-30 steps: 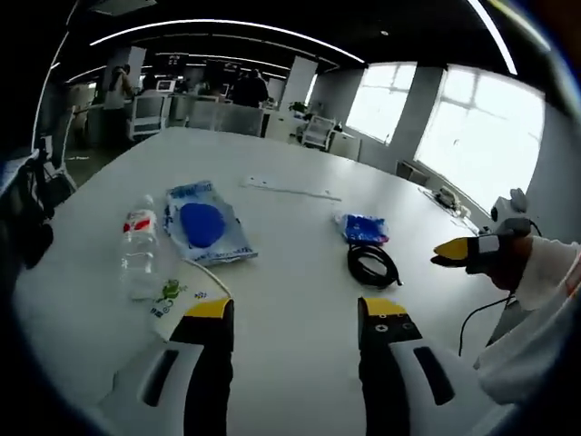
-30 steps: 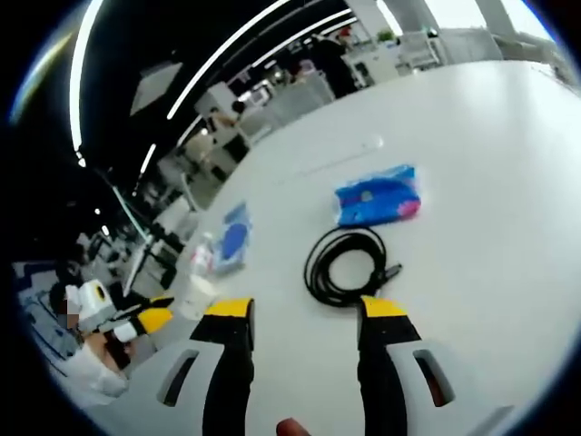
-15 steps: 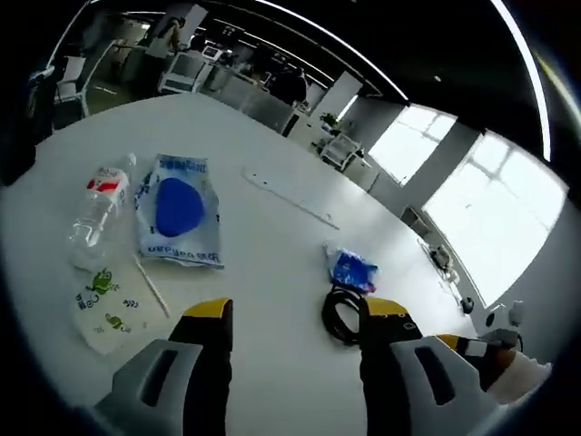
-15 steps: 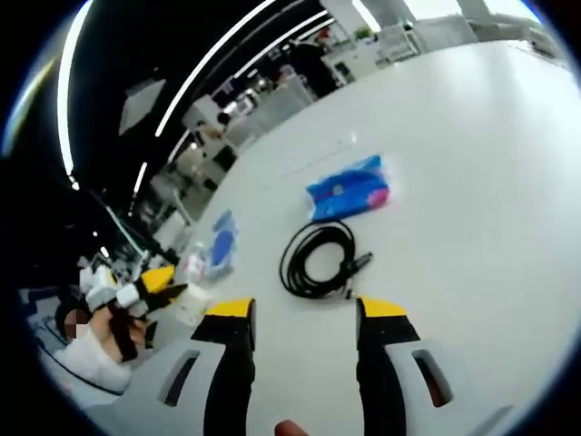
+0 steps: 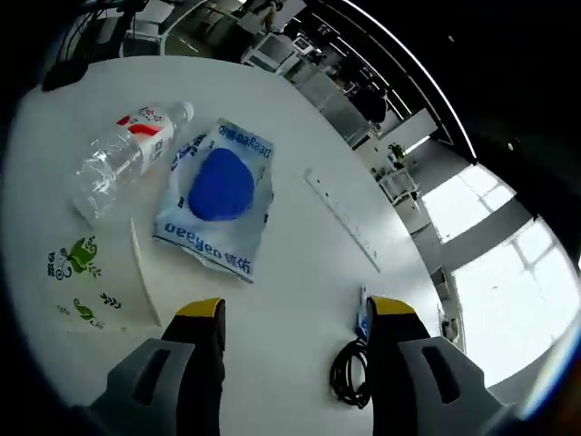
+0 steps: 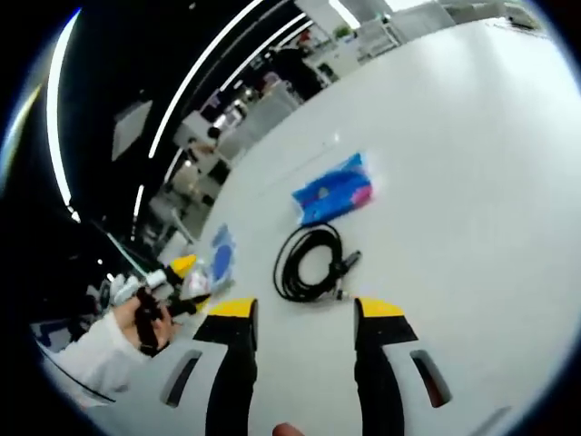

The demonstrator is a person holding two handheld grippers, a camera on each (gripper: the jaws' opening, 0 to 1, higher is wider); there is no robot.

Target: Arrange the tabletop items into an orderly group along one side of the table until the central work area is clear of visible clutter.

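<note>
Left claw (image 5: 290,313) swung over toward blue pouch (image 5: 218,195), bottle (image 5: 127,150); both claws wide, empty. Cable (image 6: 309,263) dead ahead of right claw (image 6: 295,313), nearer.

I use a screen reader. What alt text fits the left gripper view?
Open left gripper above a white table holding a plastic bottle, a blue-and-white packet, a printed paper bag and a coiled black cable.

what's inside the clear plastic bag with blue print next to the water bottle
Through the clear plastic bag with blue print a solid blue rounded item shows, near the bag's middle. What it is cannot be told, and whatever lies beneath it is covered. The clear plastic water bottle lies beside the bag.
</note>
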